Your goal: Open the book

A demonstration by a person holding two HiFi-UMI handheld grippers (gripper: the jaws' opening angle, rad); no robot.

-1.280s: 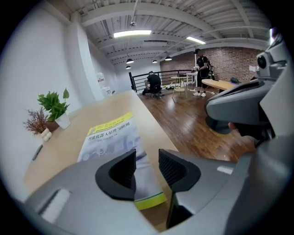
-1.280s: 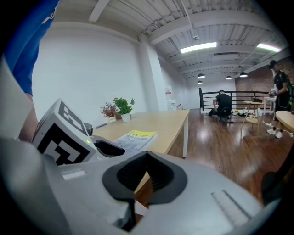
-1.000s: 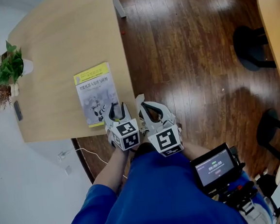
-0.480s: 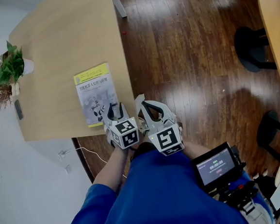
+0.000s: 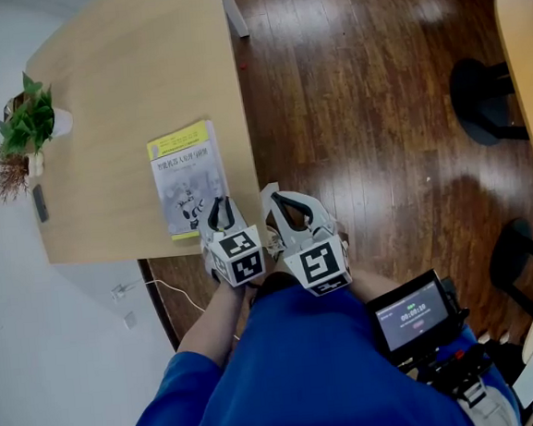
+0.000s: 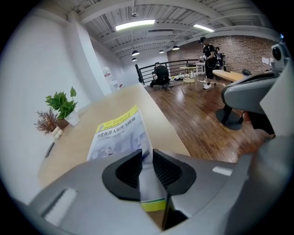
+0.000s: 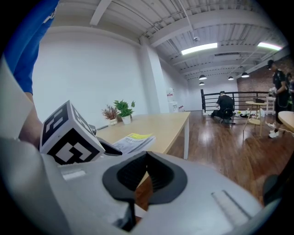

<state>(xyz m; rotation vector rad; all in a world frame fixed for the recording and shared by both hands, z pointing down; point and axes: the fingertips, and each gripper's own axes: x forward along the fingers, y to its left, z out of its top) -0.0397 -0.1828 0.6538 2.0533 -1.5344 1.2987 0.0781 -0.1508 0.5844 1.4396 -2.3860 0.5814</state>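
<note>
Left gripper view: left tool [image 6: 147, 154], jaws just narrowing, half-spread astride book [image 6: 117, 133] corner at table [image 6: 157, 126] near edge, unpinched; catch cover only.

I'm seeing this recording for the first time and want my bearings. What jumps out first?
A closed book with a yellow band lies on the light wooden table, near its right edge. The left gripper sits at the book's near end; its jaws have just been closing, a narrow gap left with the cover showing through. A potted plant stands at the table's left edge.
</note>
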